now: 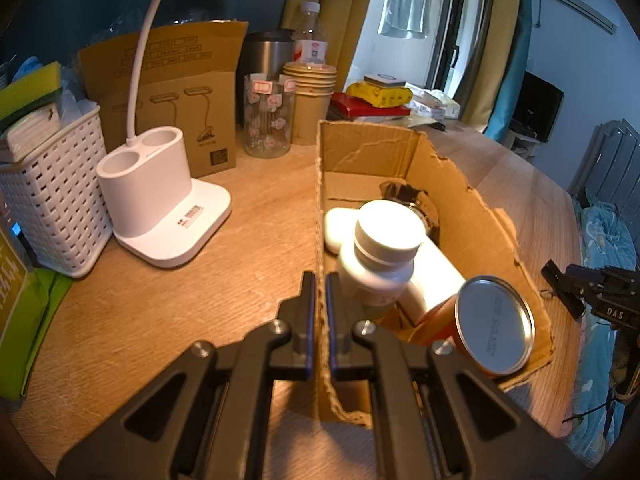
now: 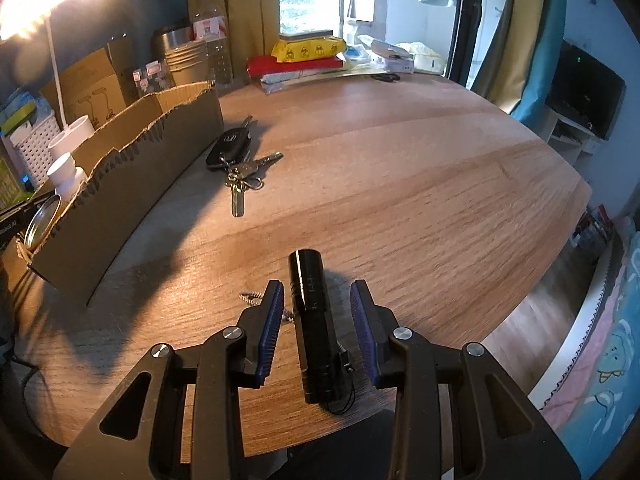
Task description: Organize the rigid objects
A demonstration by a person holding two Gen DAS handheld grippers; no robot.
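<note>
Flashlight (image 2: 312, 320), lower centre: stiff, smooth, likely slippery; best gripped mid-barrel. Right gripper (image 2: 318, 312) straddles it, jaws apart; left gripper (image 1: 319, 312) clamps the box (image 1: 320, 208) wall.

I count one black flashlight (image 2: 312, 328) between my right fingers, one key bunch (image 2: 236, 168) ahead, and one cardboard box (image 1: 440, 184) holding four items.

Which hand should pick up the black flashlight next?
Right. The right hand-held gripper is open with the black flashlight lying between its jaws; the left hand-held gripper is pinching the cardboard box's wall.
</note>
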